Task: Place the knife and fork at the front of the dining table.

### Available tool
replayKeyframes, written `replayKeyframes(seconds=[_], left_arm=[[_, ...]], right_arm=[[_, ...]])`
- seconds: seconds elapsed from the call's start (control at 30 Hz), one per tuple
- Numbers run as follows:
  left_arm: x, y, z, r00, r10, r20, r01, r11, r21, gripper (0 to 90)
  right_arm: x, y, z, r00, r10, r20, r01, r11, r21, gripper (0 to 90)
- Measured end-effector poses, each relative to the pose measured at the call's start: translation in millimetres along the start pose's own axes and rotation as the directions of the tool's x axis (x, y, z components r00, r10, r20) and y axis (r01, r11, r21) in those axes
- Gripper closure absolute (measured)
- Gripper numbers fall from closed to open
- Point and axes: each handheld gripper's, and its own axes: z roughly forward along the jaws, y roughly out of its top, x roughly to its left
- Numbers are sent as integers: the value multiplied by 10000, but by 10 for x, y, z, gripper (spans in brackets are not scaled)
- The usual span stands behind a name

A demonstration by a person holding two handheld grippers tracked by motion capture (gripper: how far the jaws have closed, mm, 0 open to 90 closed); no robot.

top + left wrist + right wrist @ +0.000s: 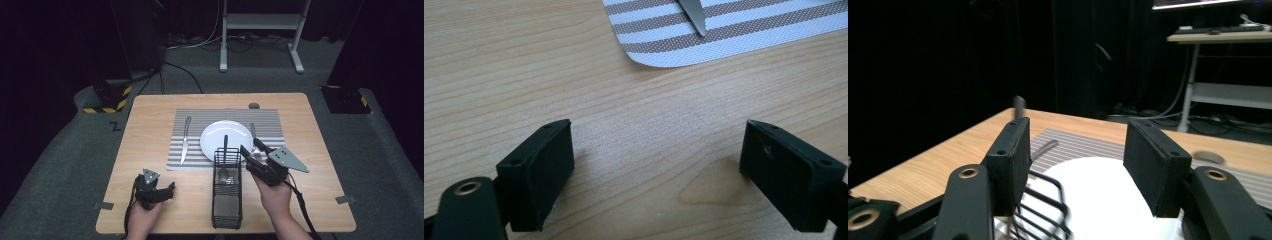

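While the left gripper is resting open and empty, the right gripper is hovering with its jaws apart just beside the spoon standing in the wire caddy; stiff, slick, light, it probably wants pinching by its upright handle.

knife: only blade tip, cut by top edge | spoon: bowl behind basket wires | small object at tabletop far edge: too small to tell

Table brightly lit, surroundings dark; near fingers blurred
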Motion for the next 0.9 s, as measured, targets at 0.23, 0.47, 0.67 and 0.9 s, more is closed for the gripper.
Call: replayKeyframes(seconds=[0.23,0.47,0.67,0.9], left_arm=[[0,0,0,10000,-5,4,5,10000,-1,139],[0,0,0,10000,-16,7,16,10000,-8,140],[2,0,0,10000,-11,20,11,10000,-7,139],[3,0,0,10000,-7,31,7,10000,-7,138]], right_arm=[[149,66,216,9985,-280,-479,279,9996,-32,480],[181,20,410,9974,-220,-689,243,9992,324,539],[193,4,505,9958,-316,-863,370,9974,616,601],[198,-21,540,9944,-362,-996,444,9956,821,690]])
